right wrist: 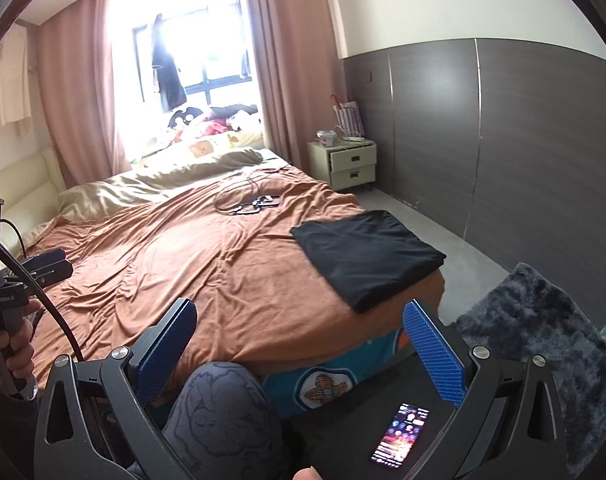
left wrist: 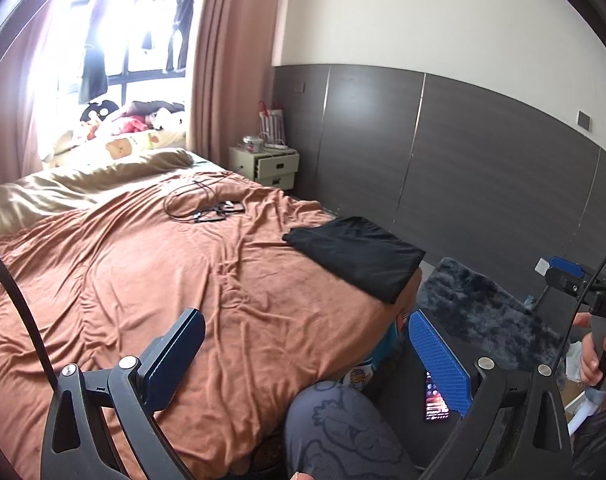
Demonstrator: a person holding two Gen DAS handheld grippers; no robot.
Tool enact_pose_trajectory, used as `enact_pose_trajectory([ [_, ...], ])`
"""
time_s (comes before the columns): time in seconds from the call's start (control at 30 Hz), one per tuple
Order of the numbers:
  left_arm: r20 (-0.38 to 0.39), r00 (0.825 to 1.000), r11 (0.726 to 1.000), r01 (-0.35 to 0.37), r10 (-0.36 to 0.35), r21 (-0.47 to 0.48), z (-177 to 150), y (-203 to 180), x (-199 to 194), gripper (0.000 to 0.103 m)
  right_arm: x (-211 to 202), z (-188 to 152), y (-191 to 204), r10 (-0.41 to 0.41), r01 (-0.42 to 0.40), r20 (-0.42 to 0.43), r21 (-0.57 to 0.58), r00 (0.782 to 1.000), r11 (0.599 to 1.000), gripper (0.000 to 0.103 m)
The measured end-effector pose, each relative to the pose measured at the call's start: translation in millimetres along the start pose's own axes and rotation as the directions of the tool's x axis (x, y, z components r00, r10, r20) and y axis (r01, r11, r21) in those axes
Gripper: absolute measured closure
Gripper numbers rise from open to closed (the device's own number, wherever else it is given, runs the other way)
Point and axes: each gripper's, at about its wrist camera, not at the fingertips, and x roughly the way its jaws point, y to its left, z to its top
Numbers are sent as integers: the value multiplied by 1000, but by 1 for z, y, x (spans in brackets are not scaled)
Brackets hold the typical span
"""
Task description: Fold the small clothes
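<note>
1. Left gripper (left wrist: 303, 354) hangs at the bottom of its frame, fingers spread wide, holding nothing.
2. Right gripper (right wrist: 299, 342) is likewise agape and empty.
3. The folded black garment (right wrist: 367, 254) lies right of centre on the orange bedspread (right wrist: 191, 256), at the bed's corner.

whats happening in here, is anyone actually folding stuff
Not at this moment. A person sits at the foot of the bed with a gripper in each hand; the left gripper and right gripper are both open and empty. One black garment lies folded near the bed's corner.
</note>
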Motion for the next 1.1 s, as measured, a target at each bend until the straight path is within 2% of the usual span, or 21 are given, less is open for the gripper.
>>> enact_pose_trajectory([
  [0.37,41,992,991,-115,118,-64,-61,39,-48,0,8,-37,6,33,-34,-21,-5,999,999,0],
  [0.57,31,980,978,-191,195,-88,-98,52,-69,0,16,-53,8,19,-18,-39,23,999,1000,0],
  [0.7,21,971,968,-235,238,-91,-117,55,-77,0,19,-68,19,41,-39,-45,45,998,998,0],
  [0.97,-5,952,945,-303,305,-120,-153,62,-84,0,34,-83,44,70,-70,-84,12,994,997,0],
  [1.1,-4,942,936,-333,335,-116,-164,62,-90,0,39,-86,56,57,-59,-89,-17,994,998,0],
])
